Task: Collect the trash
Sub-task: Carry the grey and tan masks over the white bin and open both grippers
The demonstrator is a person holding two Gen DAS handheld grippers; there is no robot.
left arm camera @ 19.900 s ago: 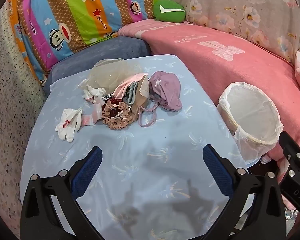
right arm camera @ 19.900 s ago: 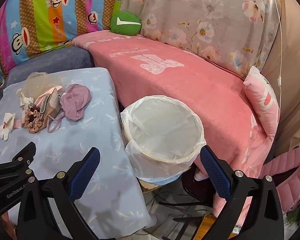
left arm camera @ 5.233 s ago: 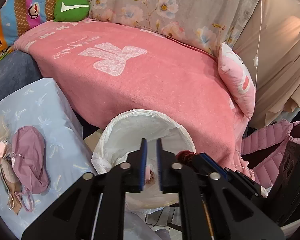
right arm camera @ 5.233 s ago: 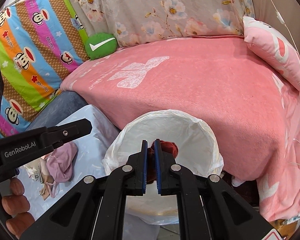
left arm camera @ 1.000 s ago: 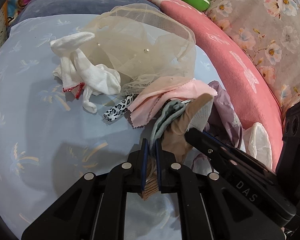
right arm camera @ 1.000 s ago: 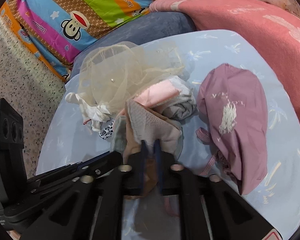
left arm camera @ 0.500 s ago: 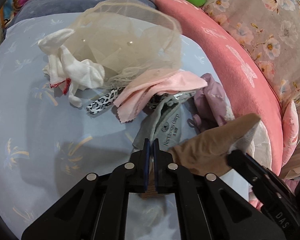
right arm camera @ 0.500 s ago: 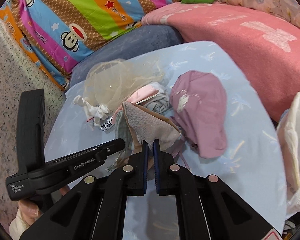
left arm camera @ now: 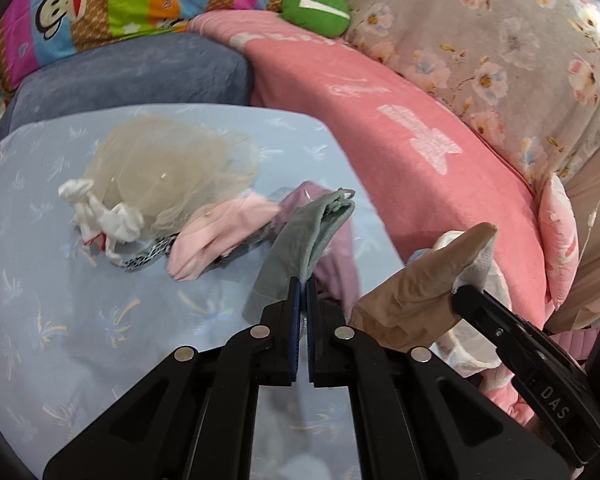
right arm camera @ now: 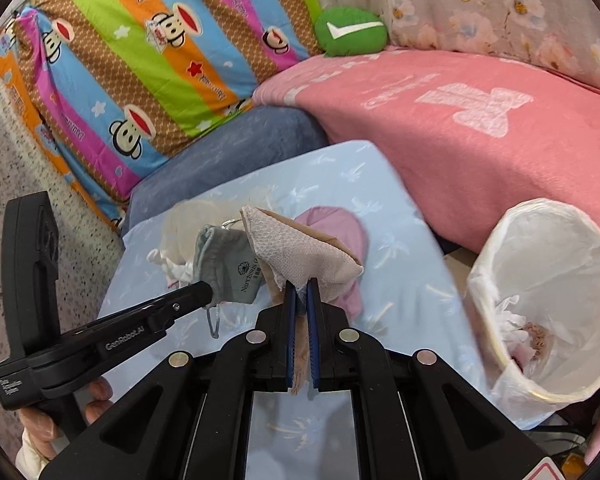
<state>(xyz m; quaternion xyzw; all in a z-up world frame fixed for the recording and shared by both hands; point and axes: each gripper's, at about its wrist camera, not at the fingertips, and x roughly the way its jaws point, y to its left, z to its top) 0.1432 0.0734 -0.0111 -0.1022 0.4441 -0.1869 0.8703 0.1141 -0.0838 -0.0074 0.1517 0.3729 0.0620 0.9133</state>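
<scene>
Left gripper (left arm camera: 302, 286) pinches a limp grey pouch (left arm camera: 300, 240); right gripper (right arm camera: 301, 286) clamps crumpled beige fabric (right arm camera: 300, 254).

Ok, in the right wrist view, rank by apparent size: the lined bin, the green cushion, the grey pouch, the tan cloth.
1. Lined bin, clearly largest.
2. Tan cloth.
3. Grey pouch and green cushion look about alike; the cushion sits much farther back, so I won't rank them.

Grey pouch (left arm camera: 304, 236) and tan cloth (right arm camera: 300, 254) now lifted off the table.
</scene>
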